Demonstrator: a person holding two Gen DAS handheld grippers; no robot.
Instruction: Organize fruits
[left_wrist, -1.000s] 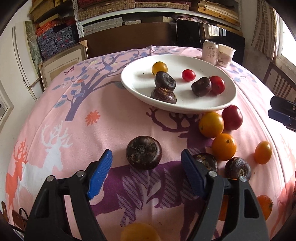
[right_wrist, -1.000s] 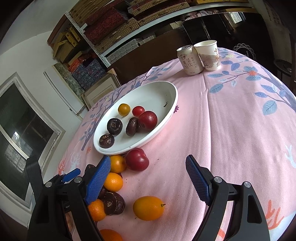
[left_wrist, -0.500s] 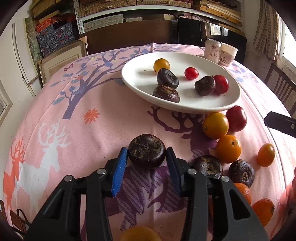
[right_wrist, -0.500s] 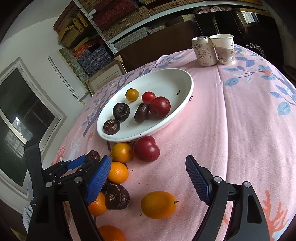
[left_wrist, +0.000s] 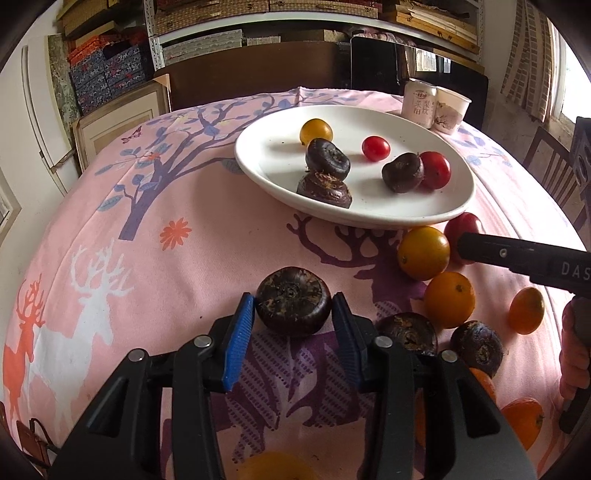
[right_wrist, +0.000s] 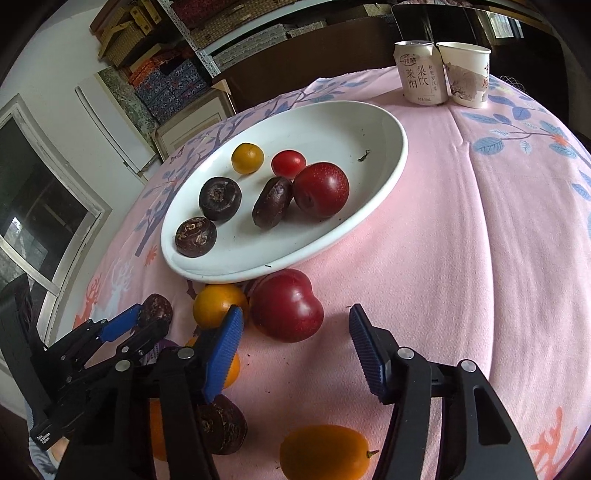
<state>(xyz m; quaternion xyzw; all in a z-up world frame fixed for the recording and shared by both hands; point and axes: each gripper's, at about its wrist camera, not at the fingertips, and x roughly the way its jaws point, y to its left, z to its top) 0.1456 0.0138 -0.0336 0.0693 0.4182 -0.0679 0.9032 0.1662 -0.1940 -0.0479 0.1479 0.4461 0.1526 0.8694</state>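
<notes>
My left gripper is shut on a dark brown water chestnut, low over the pink cloth; it also shows in the right wrist view. A white oval plate holds several fruits: dark chestnuts, a yellow tomato, a red cherry tomato and a red plum. My right gripper is open, its jaws on either side of a red plum that lies on the cloth just before the plate.
Loose fruits lie on the cloth right of my left gripper: a yellow tomato, oranges, dark chestnuts. A kumquat lies near my right gripper. A can and paper cup stand behind the plate.
My left gripper has closed from wide open onto the water chestnut. My right gripper has moved forward toward the red plum on the cloth and stays open.
</notes>
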